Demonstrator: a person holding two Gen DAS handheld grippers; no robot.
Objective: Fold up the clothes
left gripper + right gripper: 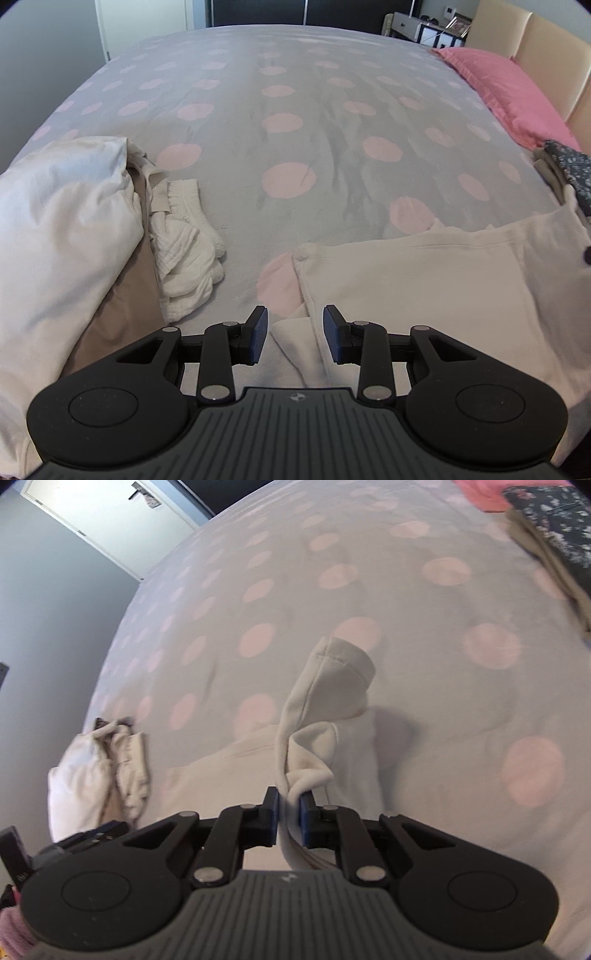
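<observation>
While the cream sweatshirt point(424, 280) lies spread on the polka-dot bedspread point(295, 110), the right gripper point(288, 812) pinches a lifted fold of it. The left gripper point(294, 334) hovers wide apart, holding nothing, beside a white clothes pile point(66, 229).

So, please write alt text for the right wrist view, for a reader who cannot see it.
The right tongs are shut on a cream garment, lifting its hemmed end above a grey bedspread with pink dots. A pile of white clothes lies at left.
</observation>
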